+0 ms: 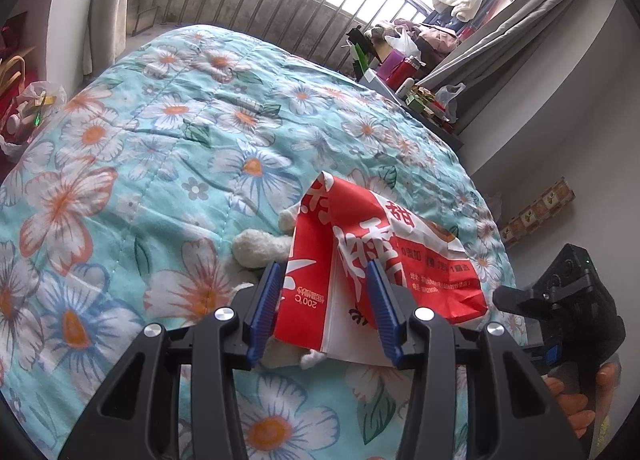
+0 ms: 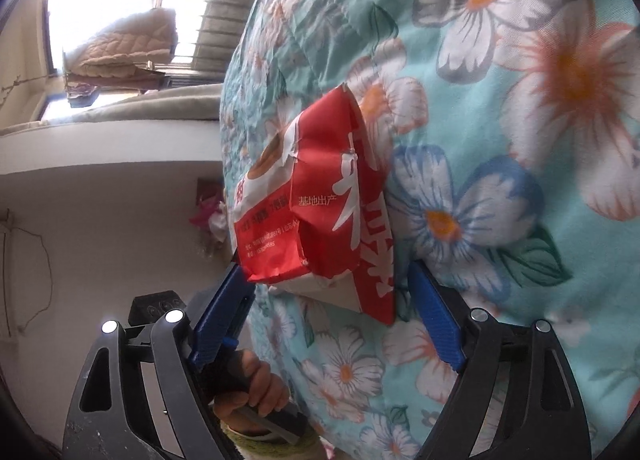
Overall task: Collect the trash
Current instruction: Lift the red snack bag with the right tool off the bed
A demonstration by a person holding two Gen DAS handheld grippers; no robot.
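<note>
Red and white paper fills the middle of the left wrist view: a crumpled snack bag [image 1: 372, 256] lying on the flowered quilt [image 1: 168, 132] of the bed, and the left gripper [image 1: 328, 292] has it, the blue jaws half closed with the bag's near end between them, the right-hand pad pressed into the paper. From here the bag runs away from the jaws and out to the right, its long side slanting toward the bed's edge, its white base toward the camera. A fluffy white plush item [image 1: 260, 246] peeks out just beside and under the bag on its left; whether the jaws touch it too I can't quite tell. Off at the right edge sits the other gripper's black body, gripped by a hand [image 1: 576, 400]. Over to the right wrist view, rolled on its side: the same bag [image 2: 316, 204] sits dead ahead of the right gripper [image 2: 332, 292], jaws spread wide, one blue pad touching or just at the bag's lower left corner, the other standing clear beside its right edge, not pinching anything. Here the bag's long axis points nearly straight away from the jaws. So the left hand [image 2: 256, 388] owns the bag, while the right is lined up at the bag's free end, and judging by that line-up, its likely job is to straddle the bag's loose end.
</note>
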